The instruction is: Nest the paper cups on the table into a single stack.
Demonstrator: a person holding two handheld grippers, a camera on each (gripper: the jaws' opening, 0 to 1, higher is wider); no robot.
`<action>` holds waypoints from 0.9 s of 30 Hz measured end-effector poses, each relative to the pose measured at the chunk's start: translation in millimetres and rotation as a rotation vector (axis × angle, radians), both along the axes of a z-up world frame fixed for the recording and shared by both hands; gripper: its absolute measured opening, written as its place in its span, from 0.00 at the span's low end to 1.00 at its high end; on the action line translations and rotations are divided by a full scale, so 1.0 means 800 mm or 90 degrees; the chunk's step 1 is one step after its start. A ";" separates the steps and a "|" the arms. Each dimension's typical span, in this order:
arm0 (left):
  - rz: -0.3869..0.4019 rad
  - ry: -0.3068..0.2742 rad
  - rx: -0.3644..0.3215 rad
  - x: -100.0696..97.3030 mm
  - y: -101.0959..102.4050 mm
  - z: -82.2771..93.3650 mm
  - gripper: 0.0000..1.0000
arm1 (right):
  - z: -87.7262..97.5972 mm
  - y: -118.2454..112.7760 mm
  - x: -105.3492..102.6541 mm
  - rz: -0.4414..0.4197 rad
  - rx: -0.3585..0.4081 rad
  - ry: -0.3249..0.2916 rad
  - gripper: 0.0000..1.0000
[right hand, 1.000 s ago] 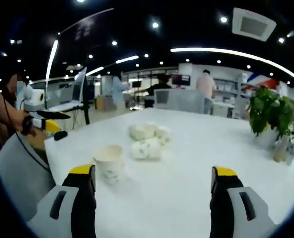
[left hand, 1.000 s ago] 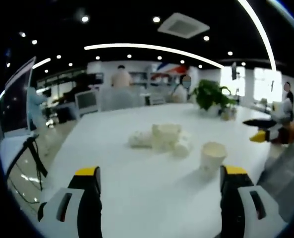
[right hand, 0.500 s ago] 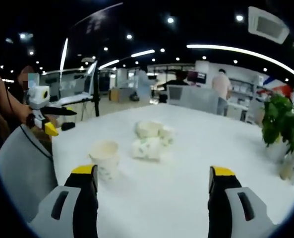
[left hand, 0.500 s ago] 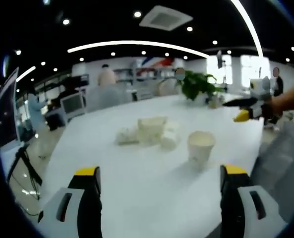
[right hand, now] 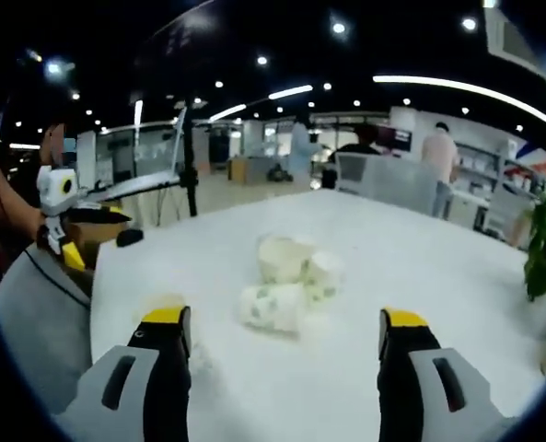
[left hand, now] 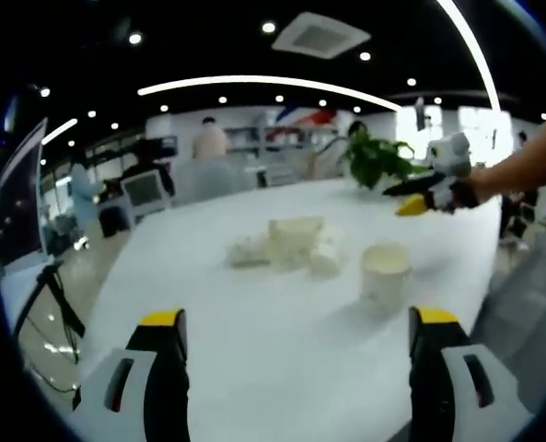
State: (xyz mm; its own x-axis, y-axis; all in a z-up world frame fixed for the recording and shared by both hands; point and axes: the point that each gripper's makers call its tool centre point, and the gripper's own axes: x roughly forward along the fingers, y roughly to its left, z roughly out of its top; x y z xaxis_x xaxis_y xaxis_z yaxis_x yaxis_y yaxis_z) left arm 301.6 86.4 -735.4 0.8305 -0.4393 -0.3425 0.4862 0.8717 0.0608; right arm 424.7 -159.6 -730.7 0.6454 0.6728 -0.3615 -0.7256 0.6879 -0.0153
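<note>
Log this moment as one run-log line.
left hand-held gripper: open, empty | right hand-held gripper: open, empty | upright paper cup: alone | tipped paper cups: clustered on white table

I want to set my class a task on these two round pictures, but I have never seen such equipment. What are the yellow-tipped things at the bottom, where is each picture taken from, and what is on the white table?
There is no robot arm here: a person holds a two-jaw gripper in each hand, and a fisheye camera rides on each one. The left gripper rises from the bottom of the left gripper view, the right gripper from the bottom of the right gripper view. Both stand open and hold nothing.

On the white table are paper cups: one upright paper cup stands apart, and a cluster of paper cups sits behind it, some lying on their sides. In the left gripper view, the right gripper also comes in from the right, above the table.
</note>
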 end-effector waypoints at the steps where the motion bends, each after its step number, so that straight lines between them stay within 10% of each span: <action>1: 0.001 0.000 0.007 -0.001 0.000 -0.001 0.99 | -0.004 0.006 0.004 0.014 -0.002 0.008 0.80; 8: 0.016 0.003 0.009 0.000 0.006 -0.003 0.99 | -0.038 0.021 0.026 0.075 -0.081 0.038 0.66; 27: 0.005 0.021 0.026 -0.003 0.002 -0.014 0.99 | -0.081 0.052 0.062 0.139 -0.055 0.165 0.28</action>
State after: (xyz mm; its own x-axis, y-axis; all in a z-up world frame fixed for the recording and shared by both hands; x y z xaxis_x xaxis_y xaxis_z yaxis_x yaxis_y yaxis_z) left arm 299.0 88.3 -746.3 0.8216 -0.4185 -0.3871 0.4822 0.8724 0.0802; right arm 474.5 -117.9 -795.4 0.3690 0.7443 -0.5567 -0.8425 0.5208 0.1378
